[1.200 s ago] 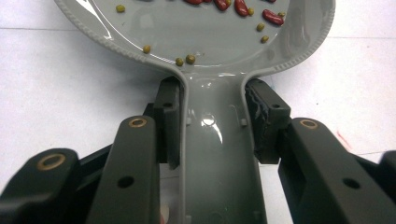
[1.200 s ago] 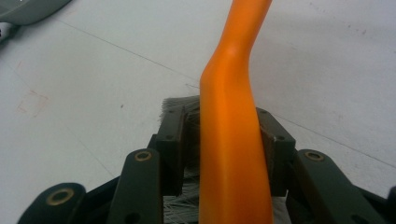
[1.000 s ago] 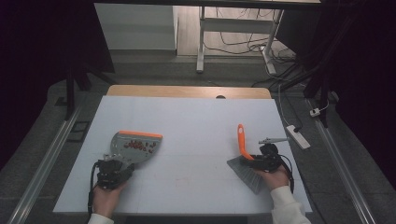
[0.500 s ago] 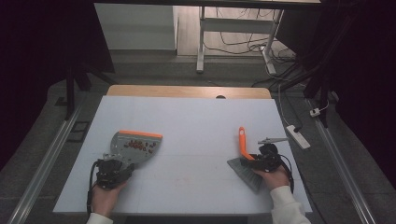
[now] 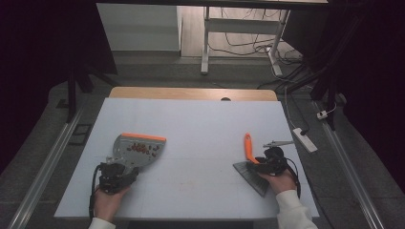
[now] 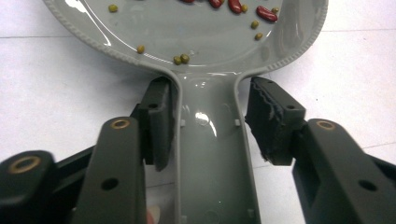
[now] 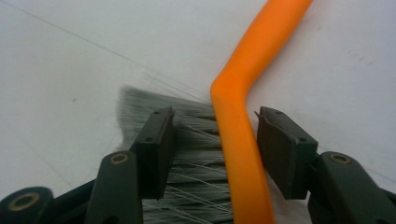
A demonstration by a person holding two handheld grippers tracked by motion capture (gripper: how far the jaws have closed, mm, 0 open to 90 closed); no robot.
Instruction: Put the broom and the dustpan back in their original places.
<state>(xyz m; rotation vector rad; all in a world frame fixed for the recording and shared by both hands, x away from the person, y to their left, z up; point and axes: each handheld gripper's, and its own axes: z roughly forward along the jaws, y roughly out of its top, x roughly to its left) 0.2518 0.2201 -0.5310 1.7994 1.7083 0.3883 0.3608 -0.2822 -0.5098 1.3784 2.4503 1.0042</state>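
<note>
Both sets of jaws have just been opening; the brush has tipped since a second ago, its orange handle now lower toward the table. Hands unmoved.

Near edge: left gripper straddles the grey dustpan's handle, left pad about touching, right pad clear of it, jaws apart, no clamp. Right gripper stands wide around the brush handle, gaps on both sides, bristles under the left jaw.

Farther out: dustpan lies flat, orange lip away from the person, red beans and small green ones scattered inside. Brush rests at table's right, well apart from the dustpan.
</note>
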